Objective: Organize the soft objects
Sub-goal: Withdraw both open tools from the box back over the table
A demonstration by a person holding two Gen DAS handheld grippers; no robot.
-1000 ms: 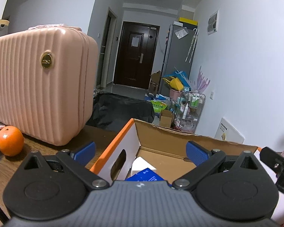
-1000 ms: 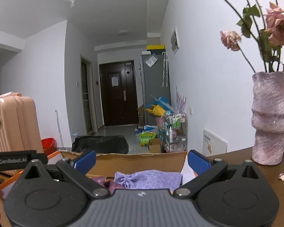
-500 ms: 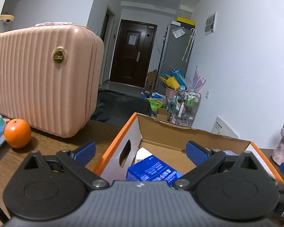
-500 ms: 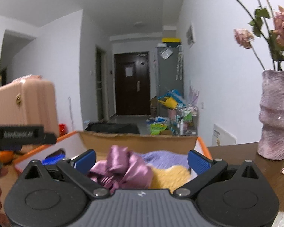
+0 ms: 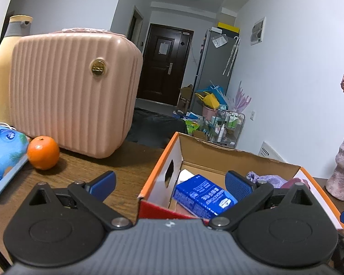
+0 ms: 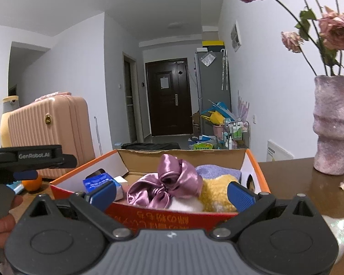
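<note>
Both grippers are held level over a brown table (image 5: pixel 130 167), pointed toward the far hallway. The left gripper (image 5: pixel 169 182) is seen with its jaws spread wide and nothing between the blue pads (image 5: pixel 237 184); it is held near the left front corner of an open box (image 5: pixel 165 160), one pad over the table and the other over the box's interior. The right gripper (image 6: pixel 172 193) is likewise spread and empty, held just in front of the box's (image 6: pixel 172 216) red near wall, its pads level with the rim. At the left edge of the right view, the left gripper's black body (image 6: pixel 32 158) is seen, and fingers (image 6: pixel 4 224) of the person's hand are wrapped around its handle.

Inside the box, a purple satin bow (image 6: pixel 165 185) lies on top near the front, touching a yellow plush (image 6: pixel 217 194) on its right and a white soft item (image 6: pixel 185 204) beneath it. A lilac cloth (image 6: pixel 217 171) lies behind them. A blue pack (image 5: pixel 204 198) is tilted in the left part of the box.

An orange (image 5: pixel 43 152) rests just beside a pink case (image 5: pixel 73 96) on the left. A pink vase (image 6: pixel 333 128) of roses stands to the right of the box.
</note>
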